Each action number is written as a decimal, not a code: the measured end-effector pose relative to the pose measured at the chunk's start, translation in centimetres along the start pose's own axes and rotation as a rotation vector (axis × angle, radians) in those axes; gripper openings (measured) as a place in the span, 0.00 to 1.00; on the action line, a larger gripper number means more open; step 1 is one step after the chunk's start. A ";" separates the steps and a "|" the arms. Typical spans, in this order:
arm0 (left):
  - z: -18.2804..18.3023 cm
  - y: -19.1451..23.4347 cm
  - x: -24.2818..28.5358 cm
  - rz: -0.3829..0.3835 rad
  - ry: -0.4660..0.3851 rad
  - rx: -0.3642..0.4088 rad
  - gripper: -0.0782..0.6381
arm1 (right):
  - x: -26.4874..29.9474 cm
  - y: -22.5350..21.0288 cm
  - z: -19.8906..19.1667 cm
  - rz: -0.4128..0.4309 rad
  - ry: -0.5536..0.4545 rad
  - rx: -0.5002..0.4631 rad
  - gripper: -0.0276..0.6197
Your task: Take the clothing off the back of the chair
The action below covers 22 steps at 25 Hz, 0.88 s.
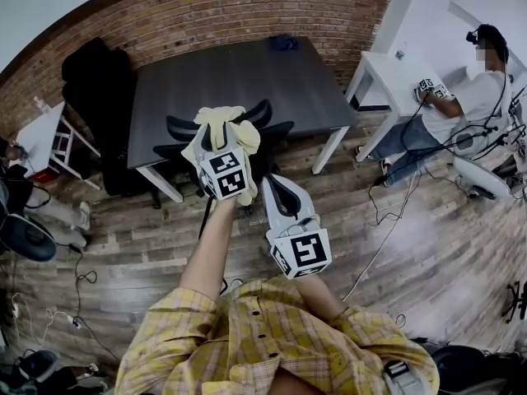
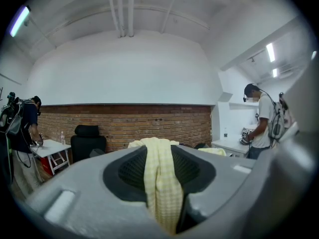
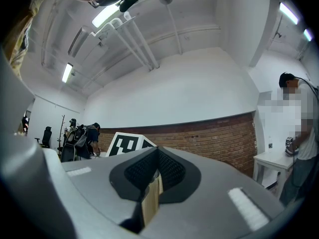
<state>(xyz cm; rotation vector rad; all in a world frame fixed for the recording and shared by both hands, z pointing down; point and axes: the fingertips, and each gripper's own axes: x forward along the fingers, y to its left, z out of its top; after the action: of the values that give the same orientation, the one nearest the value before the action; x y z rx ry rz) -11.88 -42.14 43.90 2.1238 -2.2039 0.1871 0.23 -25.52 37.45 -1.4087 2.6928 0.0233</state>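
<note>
A pale yellow checked garment (image 1: 222, 122) is bunched on top of the back of a black office chair (image 1: 262, 110) that stands at a dark table. My left gripper (image 1: 224, 135) reaches to it, and its tips are buried in the cloth. In the left gripper view the garment (image 2: 162, 193) runs down between the two pads, which pinch it, so the left gripper (image 2: 159, 152) is shut on it. My right gripper (image 1: 274, 182) hangs lower and to the right, apart from the chair. Its jaws stand together with only a thin slit between them (image 3: 153, 177).
The dark table (image 1: 235, 76) stands against a brick wall, with a black armchair (image 1: 99, 89) to its left. A seated person (image 1: 461, 101) works at a white desk (image 1: 387, 68) on the right. A small white table (image 1: 41, 134) stands on the left. Cables (image 1: 387, 216) trail over the wooden floor.
</note>
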 end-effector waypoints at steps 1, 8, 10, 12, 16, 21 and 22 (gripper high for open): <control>0.0 0.0 -0.1 0.000 -0.001 -0.004 0.31 | -0.1 0.0 -0.1 0.001 0.001 0.000 0.05; 0.1 0.1 -0.4 0.002 -0.007 -0.020 0.27 | -0.3 0.2 -0.5 -0.004 0.006 0.000 0.05; 0.2 0.2 -0.5 0.001 -0.005 -0.027 0.27 | -0.4 0.1 -0.5 -0.007 0.006 0.001 0.05; 0.2 0.3 -0.5 0.001 -0.004 -0.025 0.27 | -0.5 0.0 -0.5 -0.009 0.009 0.000 0.05; 0.7 0.3 -0.8 0.001 -0.013 -0.035 0.27 | -0.7 -0.1 -0.4 -0.010 0.010 -0.001 0.05; 1.6 0.3 -1.6 0.002 -0.039 -0.027 0.27 | -1.0 0.1 -0.6 -0.007 0.006 -0.002 0.05; 1.8 0.3 -1.8 0.003 -0.043 -0.026 0.27 | -1.0 0.2 -0.6 -0.005 0.005 -0.001 0.05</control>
<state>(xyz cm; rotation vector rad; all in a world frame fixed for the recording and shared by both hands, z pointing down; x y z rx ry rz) -12.10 -40.59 41.85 2.1313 -2.2198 0.1127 0.57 -24.63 38.12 -1.4176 2.6938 0.0205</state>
